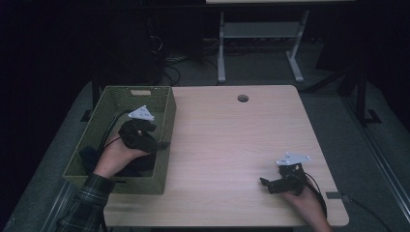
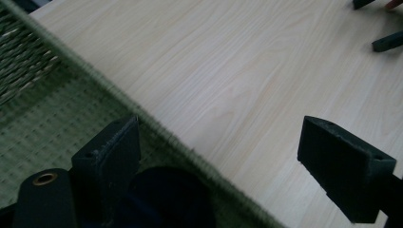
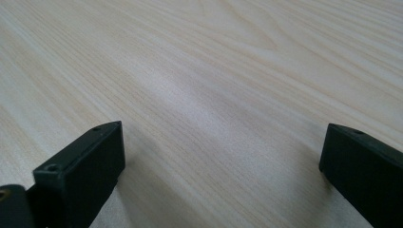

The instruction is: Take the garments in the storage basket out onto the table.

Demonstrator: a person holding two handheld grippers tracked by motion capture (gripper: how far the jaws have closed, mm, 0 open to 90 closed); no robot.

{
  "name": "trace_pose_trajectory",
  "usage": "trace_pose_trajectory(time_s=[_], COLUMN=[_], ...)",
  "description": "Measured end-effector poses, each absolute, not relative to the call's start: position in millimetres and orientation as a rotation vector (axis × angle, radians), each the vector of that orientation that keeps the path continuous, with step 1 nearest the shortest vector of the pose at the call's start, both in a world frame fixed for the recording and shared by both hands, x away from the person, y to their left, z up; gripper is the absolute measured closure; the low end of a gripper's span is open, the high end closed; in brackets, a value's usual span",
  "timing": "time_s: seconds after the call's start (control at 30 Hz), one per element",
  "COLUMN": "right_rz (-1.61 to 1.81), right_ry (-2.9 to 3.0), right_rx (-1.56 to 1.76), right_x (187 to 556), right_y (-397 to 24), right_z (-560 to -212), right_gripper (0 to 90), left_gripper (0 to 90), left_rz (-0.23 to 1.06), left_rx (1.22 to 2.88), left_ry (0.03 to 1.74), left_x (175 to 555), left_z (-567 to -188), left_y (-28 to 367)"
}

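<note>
A green woven basket (image 1: 140, 185) stands on the left part of a light wood table (image 1: 232, 140). A dark cloth (image 1: 88, 157) lies in the basket's near end. A hand in a plaid sleeve holds my left gripper (image 1: 159, 142) over the basket's right wall. In the left gripper view this gripper (image 2: 218, 130) is open and straddles the basket's rim (image 2: 95, 78), one jaw inside the basket, the other over the table, with the dark cloth (image 2: 166, 194) low between them. My right gripper (image 1: 269, 183) sits open at the table's front right, over bare wood (image 3: 223, 133).
A round cable hole (image 1: 242, 98) is at the table's far edge. Beyond it stands a white desk frame (image 1: 261, 29) among floor cables. The right gripper's jaw tips (image 2: 387, 42) show at the top right of the left gripper view.
</note>
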State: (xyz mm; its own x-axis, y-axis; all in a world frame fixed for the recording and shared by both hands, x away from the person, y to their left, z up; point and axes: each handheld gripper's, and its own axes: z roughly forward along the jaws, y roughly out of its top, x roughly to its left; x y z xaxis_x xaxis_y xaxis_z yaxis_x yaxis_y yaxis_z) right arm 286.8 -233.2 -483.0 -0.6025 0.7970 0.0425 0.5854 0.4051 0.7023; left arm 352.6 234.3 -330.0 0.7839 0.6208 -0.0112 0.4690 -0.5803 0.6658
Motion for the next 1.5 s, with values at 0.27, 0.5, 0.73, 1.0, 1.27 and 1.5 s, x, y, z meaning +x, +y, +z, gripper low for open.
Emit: trace_pose_trajectory(time_s=[0.27,0.5,0.73,1.0,1.27,1.5], right_rz=[1.000,1.001,1.001,1.001,1.001,1.001], right_ry=[2.366,2.366,2.367,2.366,2.367,2.367], right_rx=[1.201,1.203,1.202,1.204,1.204,1.203], right_x=[286.8,286.7,286.8,286.7,286.7,286.8], right_y=[-233.3,-233.3,-233.3,-233.2,-233.2,-233.3], right_z=[-483.1,-483.0,-483.1,-483.0,-483.0,-483.0], right_gripper=[1.0,1.0,1.0,1.0,1.0,1.0], left_gripper=[14.1,14.1,14.1,14.1,14.1,14.0], left_rz=[0.325,0.357,0.384,0.399,0.401,0.384], left_rx=[2.292,2.300,2.318,2.327,2.339,2.365], left_ry=[0.857,0.888,0.935,0.968,1.018,1.045], left_x=[352.8,353.2,351.0,345.6,341.8,341.4], left_z=[-328.2,-326.1,-329.0,-329.9,-334.3,-345.4], left_y=[254.9,269.3,283.8,298.8,310.7,317.1])
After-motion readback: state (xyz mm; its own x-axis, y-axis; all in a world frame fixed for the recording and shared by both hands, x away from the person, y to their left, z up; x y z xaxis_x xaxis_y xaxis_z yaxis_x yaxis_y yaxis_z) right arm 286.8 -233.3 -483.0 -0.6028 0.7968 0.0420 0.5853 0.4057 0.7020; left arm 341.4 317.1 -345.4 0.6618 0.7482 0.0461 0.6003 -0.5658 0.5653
